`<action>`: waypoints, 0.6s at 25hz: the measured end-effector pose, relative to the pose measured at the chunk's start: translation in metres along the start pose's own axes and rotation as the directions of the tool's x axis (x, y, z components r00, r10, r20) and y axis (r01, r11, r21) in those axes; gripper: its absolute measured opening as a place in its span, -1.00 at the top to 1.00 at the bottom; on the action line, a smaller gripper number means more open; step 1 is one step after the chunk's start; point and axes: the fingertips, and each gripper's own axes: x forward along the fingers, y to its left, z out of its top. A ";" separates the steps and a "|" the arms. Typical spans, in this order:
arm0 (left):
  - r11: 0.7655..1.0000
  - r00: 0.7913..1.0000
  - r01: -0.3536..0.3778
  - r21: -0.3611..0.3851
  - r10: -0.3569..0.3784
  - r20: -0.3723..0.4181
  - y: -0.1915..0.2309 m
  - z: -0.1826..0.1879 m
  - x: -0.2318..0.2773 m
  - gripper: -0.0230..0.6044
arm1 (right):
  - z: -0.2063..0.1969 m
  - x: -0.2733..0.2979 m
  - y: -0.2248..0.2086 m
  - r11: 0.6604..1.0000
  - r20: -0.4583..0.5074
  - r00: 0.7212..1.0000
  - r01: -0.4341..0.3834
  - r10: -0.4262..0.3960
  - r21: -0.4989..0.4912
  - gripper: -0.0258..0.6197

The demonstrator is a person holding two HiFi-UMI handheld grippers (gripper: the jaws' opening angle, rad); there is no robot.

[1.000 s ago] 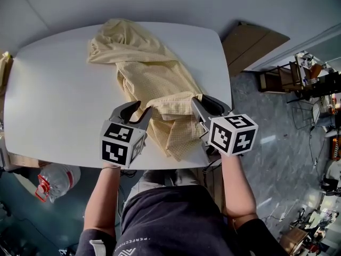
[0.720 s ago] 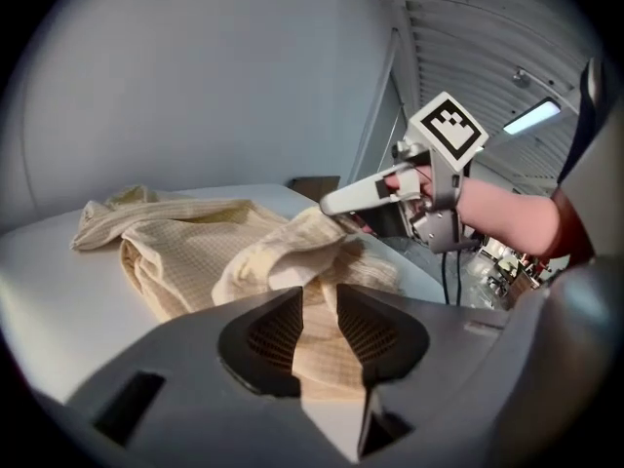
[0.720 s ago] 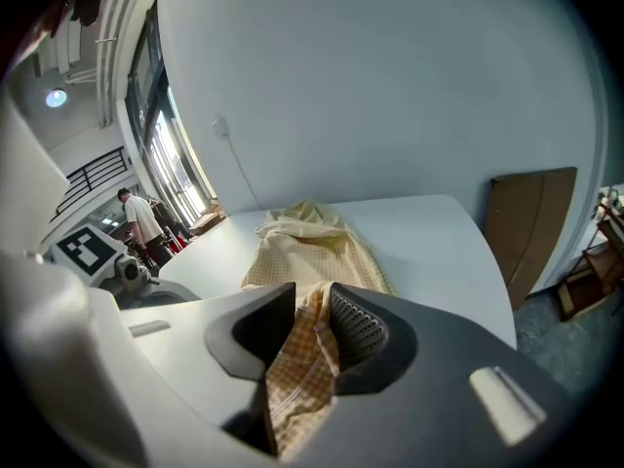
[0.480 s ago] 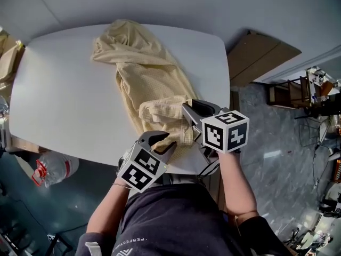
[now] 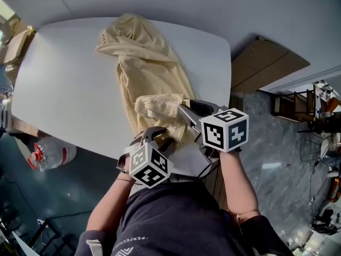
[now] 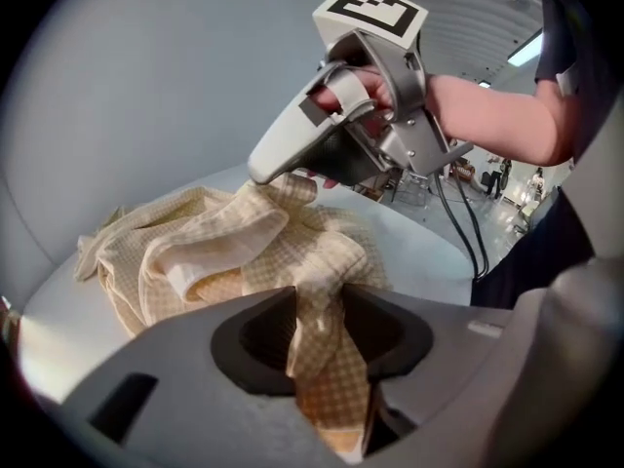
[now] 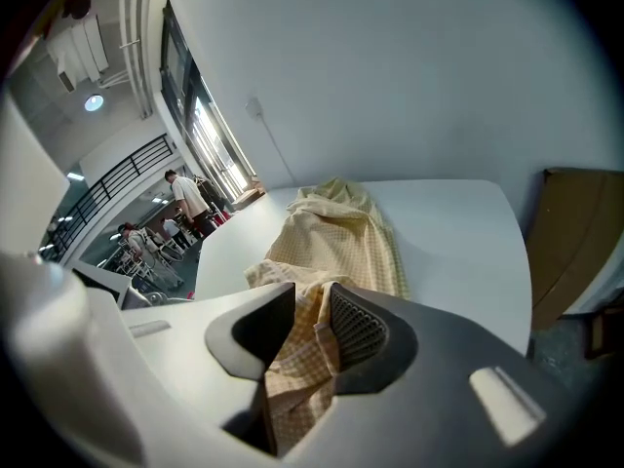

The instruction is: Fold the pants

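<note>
Pale yellow checked pants [image 5: 149, 79] lie crumpled down the middle of the white table [image 5: 64, 89], from the far edge to the near one. My left gripper [image 5: 154, 136] sits at the near edge with a strand of the pants' hem [image 6: 322, 359] running between its jaws; the jaws are opening, and the cloth still fills the gap. My right gripper [image 5: 184, 109] is just right of it, shut on a bunched fold of the same end [image 7: 292, 359]. In the left gripper view, the right gripper's tip [image 6: 261, 172] rests on the pile.
A plastic water bottle with a red handle [image 5: 50, 153] stands on the floor below the table's left side. A brown cardboard panel [image 5: 266, 63] leans by the wall on the right. People stand far off [image 7: 185, 198] in the right gripper view.
My left gripper has swung rightward along the near edge, from left of the cloth to beside the right gripper. The pants' near end has bunched up between the two.
</note>
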 end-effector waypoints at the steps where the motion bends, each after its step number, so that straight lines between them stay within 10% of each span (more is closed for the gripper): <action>1: 1.000 1.000 -0.024 -0.009 0.024 0.009 0.003 0.001 -0.001 0.51 | -0.001 -0.002 -0.002 1.000 -0.007 1.000 -0.006 0.006 -0.004 0.62; 8: 0.976 0.976 -0.168 -0.141 0.185 0.118 0.045 0.018 -0.026 0.77 | -0.002 -0.014 -0.011 0.998 -0.020 1.000 0.002 -0.003 -0.068 0.62; 15: 0.898 0.934 -0.301 -0.322 0.346 0.092 0.109 0.004 -0.048 0.78 | -0.003 -0.023 -0.014 0.989 -0.014 1.000 0.018 -0.020 -0.150 0.60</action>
